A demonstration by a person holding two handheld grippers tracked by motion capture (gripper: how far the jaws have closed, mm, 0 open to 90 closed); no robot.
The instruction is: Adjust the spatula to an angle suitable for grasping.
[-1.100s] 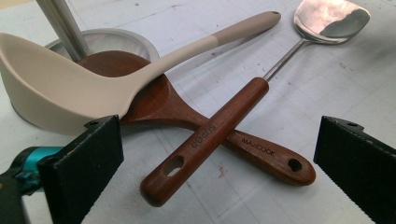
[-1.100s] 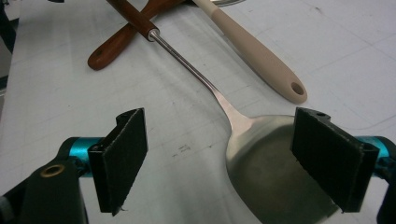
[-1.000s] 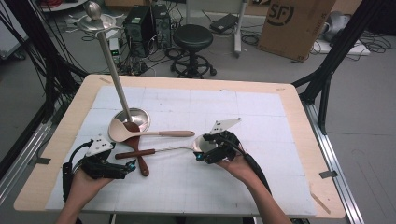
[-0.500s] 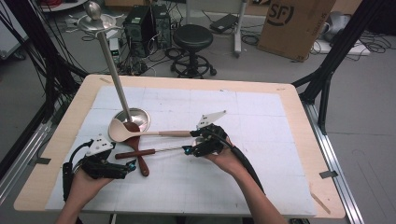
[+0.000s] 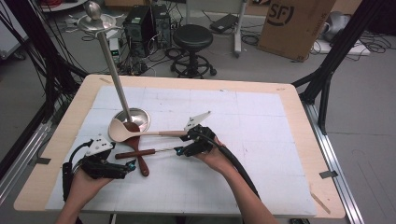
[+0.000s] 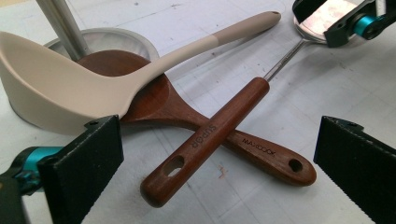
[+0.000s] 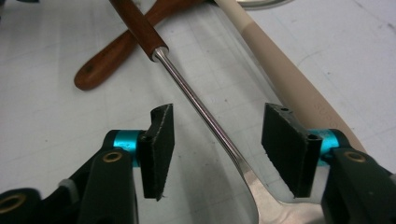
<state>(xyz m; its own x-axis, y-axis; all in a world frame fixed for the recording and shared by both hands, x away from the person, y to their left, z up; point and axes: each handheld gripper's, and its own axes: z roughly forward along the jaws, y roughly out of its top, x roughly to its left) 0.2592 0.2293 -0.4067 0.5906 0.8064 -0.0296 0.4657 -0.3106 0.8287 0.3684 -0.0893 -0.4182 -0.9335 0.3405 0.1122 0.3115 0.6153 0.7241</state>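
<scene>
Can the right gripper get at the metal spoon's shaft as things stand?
Probably yes. The right gripper already straddles the metal spoon's shaft; its jaws have just been closing with a gap left on both sides. The beige ladle's handle lies just outside one jaw, not between them.

A polished metal spoon (image 7: 205,116) with a glossy wooden grip crosses a smooth wooden spatula (image 6: 196,121) beside a matt ladle (image 6: 93,88).

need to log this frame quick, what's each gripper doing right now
Left gripper: open, holding nothing, jaws wide before the crossed wooden handles.
Right gripper: open but has just been closing, straddling the metal spoon's shaft, pads not touching it.
</scene>
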